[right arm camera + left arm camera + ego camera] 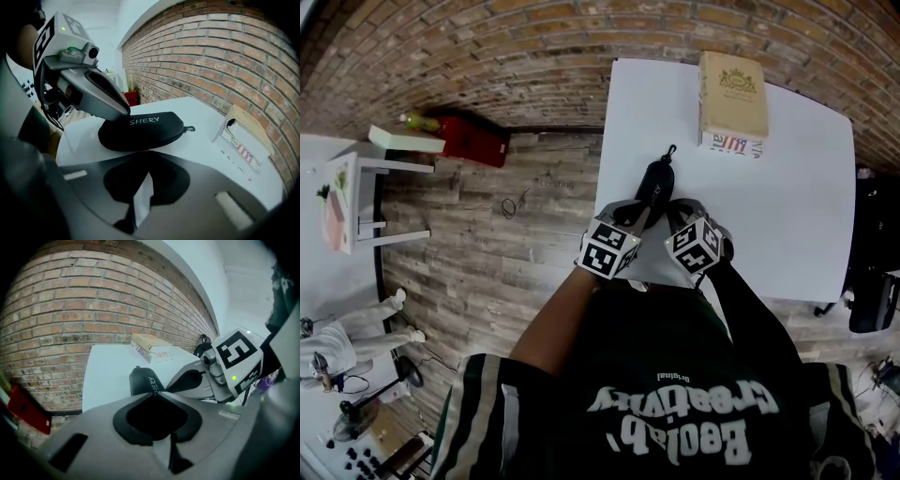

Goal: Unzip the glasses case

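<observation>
The glasses case (140,129) is found lying closed on the white table (787,206), near its front edge, with its small clip end turned to 12 o'clock in the head view and its near end between the two grippers. The zip seam is seen shut along the whole visible side, so the unzipping is judged to be only at its start: the case is being steadied and the zip approached.

The left gripper (123,112) is clamped narrowly on the near end of the case, at 9 o'clock of the printed lettering in the right gripper view. The right gripper (146,151) is closed completely, its tips set against the seam at 6 o'clock of the case; whether the zip tab is pinched there cannot be told, being too small.

For the next move, a firm pinch on the tab is called for, then a steady draw along the curved seam while the other end is kept pinned.

Counted: one case, two grippers, one table, and one tan box (733,101) at 1 o'clock of the case, well apart from it.
</observation>
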A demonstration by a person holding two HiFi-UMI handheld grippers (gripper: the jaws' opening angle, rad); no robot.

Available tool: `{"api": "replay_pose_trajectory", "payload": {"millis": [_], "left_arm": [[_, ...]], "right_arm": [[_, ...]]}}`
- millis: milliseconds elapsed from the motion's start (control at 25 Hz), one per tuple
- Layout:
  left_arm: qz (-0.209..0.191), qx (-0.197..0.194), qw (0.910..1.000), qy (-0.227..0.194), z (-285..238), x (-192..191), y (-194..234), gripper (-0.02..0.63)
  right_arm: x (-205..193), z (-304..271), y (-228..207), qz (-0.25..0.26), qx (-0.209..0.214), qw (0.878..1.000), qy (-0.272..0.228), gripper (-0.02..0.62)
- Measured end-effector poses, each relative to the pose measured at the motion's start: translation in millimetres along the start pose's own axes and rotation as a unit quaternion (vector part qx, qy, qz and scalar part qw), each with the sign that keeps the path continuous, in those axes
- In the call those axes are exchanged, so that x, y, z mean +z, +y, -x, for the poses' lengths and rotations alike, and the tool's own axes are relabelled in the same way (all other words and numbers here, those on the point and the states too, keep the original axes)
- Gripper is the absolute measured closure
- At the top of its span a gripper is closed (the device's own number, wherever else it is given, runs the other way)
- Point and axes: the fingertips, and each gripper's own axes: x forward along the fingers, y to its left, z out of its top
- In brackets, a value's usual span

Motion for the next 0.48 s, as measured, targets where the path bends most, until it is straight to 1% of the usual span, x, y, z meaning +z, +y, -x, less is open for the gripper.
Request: {"api": "replay_pose_trajectory", "payload": {"millis": [480], "left_arm": [[-0.005, 0.003, 1.0, 0.006, -1.0, 0.8, -0.7, 0.574]], "right_arm": [[3.0, -3.7, -17.7, 0.005, -0.011, 1.0, 0.001, 0.581]]}}
